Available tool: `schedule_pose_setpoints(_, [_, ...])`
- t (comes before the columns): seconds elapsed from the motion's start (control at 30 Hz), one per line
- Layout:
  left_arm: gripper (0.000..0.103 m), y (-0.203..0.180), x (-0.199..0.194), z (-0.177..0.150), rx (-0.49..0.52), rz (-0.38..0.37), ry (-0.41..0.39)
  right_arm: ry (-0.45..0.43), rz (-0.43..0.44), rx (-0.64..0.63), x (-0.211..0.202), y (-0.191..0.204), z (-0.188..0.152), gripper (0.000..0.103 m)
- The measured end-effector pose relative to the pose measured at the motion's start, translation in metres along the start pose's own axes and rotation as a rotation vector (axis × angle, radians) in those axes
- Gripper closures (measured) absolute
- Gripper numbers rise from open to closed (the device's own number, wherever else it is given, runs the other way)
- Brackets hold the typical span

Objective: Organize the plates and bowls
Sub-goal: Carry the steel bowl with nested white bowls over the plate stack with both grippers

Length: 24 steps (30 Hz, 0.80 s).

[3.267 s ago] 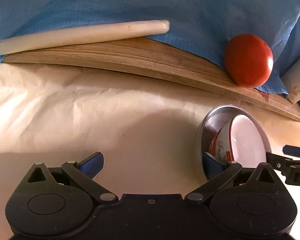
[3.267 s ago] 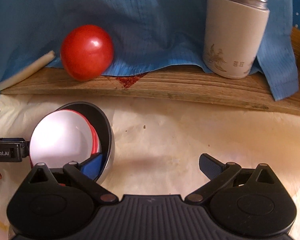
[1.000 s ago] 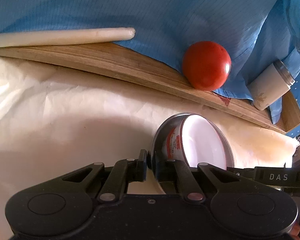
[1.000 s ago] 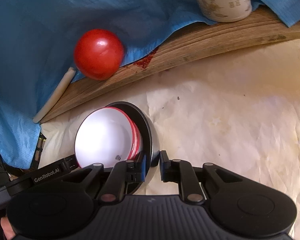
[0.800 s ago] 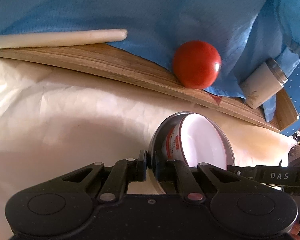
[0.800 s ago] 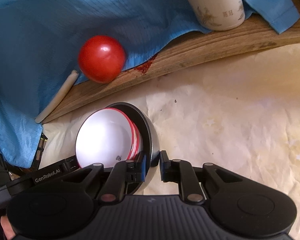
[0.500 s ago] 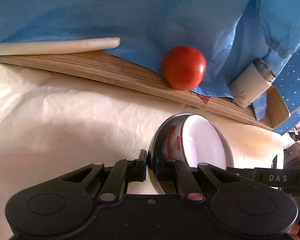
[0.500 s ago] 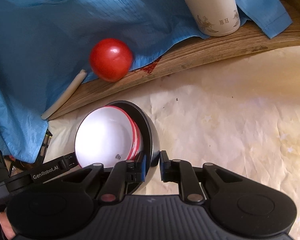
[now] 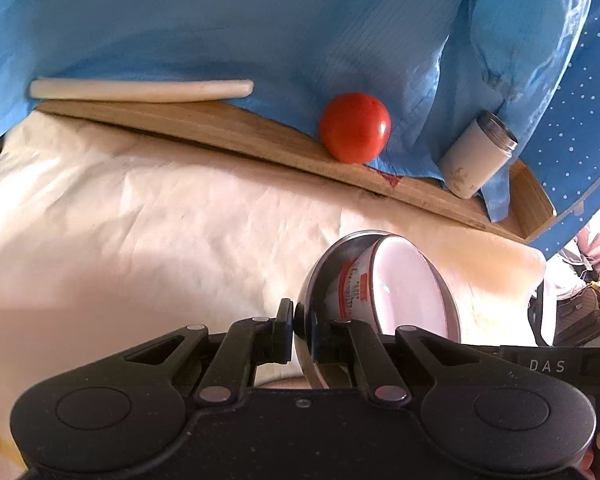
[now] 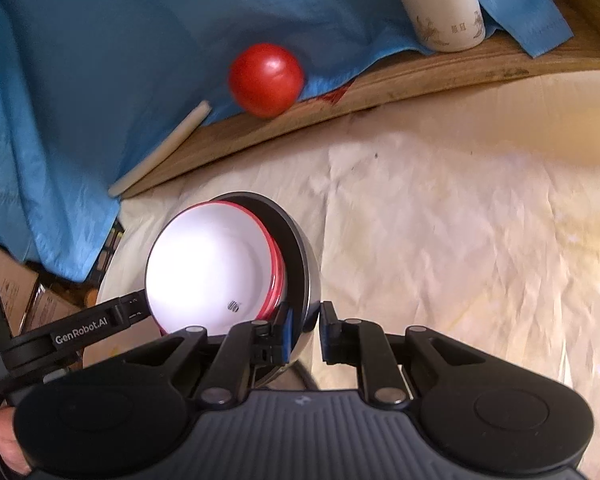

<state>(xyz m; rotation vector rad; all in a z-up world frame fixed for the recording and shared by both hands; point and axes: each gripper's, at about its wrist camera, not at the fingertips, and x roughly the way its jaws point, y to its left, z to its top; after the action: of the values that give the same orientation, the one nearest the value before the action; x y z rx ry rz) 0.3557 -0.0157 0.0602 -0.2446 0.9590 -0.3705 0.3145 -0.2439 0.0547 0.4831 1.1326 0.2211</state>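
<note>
Steel bowl [image 9: 320, 292]: round, polished metal, dark inside, tilted on edge; rim gripped on two opposite sides, above the cream paper sheet [image 9: 140, 216]
Contents of steel bowl: one white bowl [image 10: 208, 268] nested inside, leaning against the steel wall, empty
White bowl, look: glossy white inside, red rim, red band with print on the outer wall; a small dark mark near its lower inside edge in the right wrist view
Left gripper [image 9: 300, 326]: jaws closed onto the steel bowl rim, one finger outside the wall, one inside
Right gripper [image 10: 304, 330]: jaws clamped on the opposite rim of the steel bowl, blue pad inside, other finger outside
Flask [image 9: 476, 156]: cream body, steel collar, upright on the wooden board [image 9: 228, 136]; contents not visible; leaf-like motif and small characters on its side, unreadable
Red ball [image 10: 266, 79]: smooth, shiny, on the board edge against the blue cloth [image 9: 260, 20]
White rod [image 9: 140, 90]: lies along the board, well apart from the bowls
Writing: "GenRobot.AI" on the left gripper's arm in the right wrist view; "DAS" on the right gripper's arm in the left wrist view; red-band print on the white bowl too small to read
Hands: fingertips show at the lower edges of both views
</note>
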Motion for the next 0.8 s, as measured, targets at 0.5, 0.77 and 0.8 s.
schedule_pose_setpoints(0.5, [0.097,0.019,-0.036,-0.054,-0.012,-0.011,0.004,0.019,-0.027,-0.057,-0.014,0.022,-0.059,0.088])
schedule_pose_setpoints(0.77, [0.097,0.028,-0.047,-0.071,-0.02,-0.002,0.007,0.035,-0.029,-0.083,-0.012,0.032,-0.076,0.088])
schedule_pose_setpoints(0.8, [0.097,0.03,-0.048,-0.072,-0.021,-0.001,0.009,0.038,-0.028,-0.084,-0.012,0.033,-0.077,0.088])
